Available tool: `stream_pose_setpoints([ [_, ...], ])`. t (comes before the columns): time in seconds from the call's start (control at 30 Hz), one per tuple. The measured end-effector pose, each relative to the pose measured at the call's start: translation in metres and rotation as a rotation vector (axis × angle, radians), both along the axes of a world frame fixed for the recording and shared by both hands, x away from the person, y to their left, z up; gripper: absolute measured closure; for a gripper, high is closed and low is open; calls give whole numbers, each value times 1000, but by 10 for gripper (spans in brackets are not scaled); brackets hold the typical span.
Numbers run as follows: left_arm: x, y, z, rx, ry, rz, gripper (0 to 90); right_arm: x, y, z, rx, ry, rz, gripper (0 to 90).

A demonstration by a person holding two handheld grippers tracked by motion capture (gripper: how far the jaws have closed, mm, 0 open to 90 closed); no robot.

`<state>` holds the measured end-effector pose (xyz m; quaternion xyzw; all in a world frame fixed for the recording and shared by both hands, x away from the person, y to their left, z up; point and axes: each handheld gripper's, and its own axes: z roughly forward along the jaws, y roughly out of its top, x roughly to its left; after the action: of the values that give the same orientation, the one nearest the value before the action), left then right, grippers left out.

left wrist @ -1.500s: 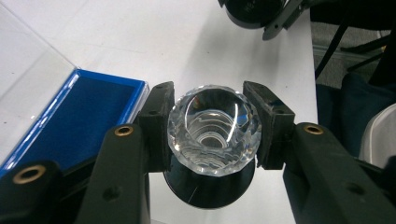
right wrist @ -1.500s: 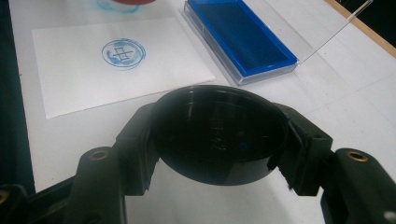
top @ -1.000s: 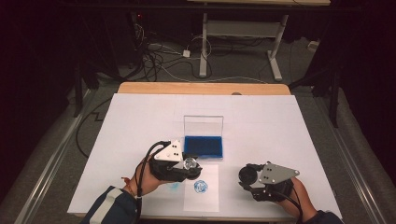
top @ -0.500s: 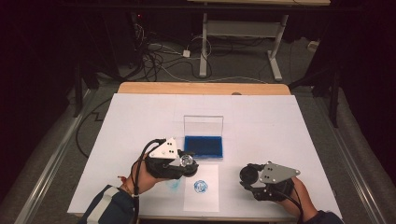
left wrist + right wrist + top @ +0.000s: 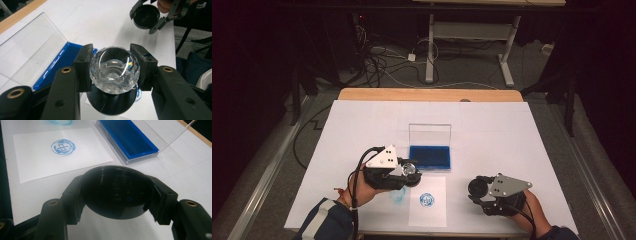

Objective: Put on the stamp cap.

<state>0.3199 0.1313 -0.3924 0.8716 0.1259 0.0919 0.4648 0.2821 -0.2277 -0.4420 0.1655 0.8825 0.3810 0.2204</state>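
Stamp point(image 5: 114, 71) sits clamped in your left gripper point(image 5: 408, 172), handle up; its cap point(image 5: 117, 191), clamped in your right gripper point(image 5: 477, 189), lies off to its right.

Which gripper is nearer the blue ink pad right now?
Left. The left gripper, clamping the crystal-handled stamp, sits just beside the blue ink pad; the right gripper, holding the black cap, is farther off.
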Motion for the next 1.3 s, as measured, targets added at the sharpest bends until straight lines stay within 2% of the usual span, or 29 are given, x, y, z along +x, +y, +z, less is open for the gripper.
stream_pose_setpoints([
  [0.53, 0, -3, 6, -35, -7, -2, 539, -1, 5, -1, 5, -6, -3, 382],
  [0.9, -4, -5, 12, -59, -16, -7, 539, -6, 17, 0, 14, -14, 24, 383],
  [1.3, 0, -14, 11, -55, -12, -23, 538, 0, 33, -1, 25, -4, 52, 383],
])
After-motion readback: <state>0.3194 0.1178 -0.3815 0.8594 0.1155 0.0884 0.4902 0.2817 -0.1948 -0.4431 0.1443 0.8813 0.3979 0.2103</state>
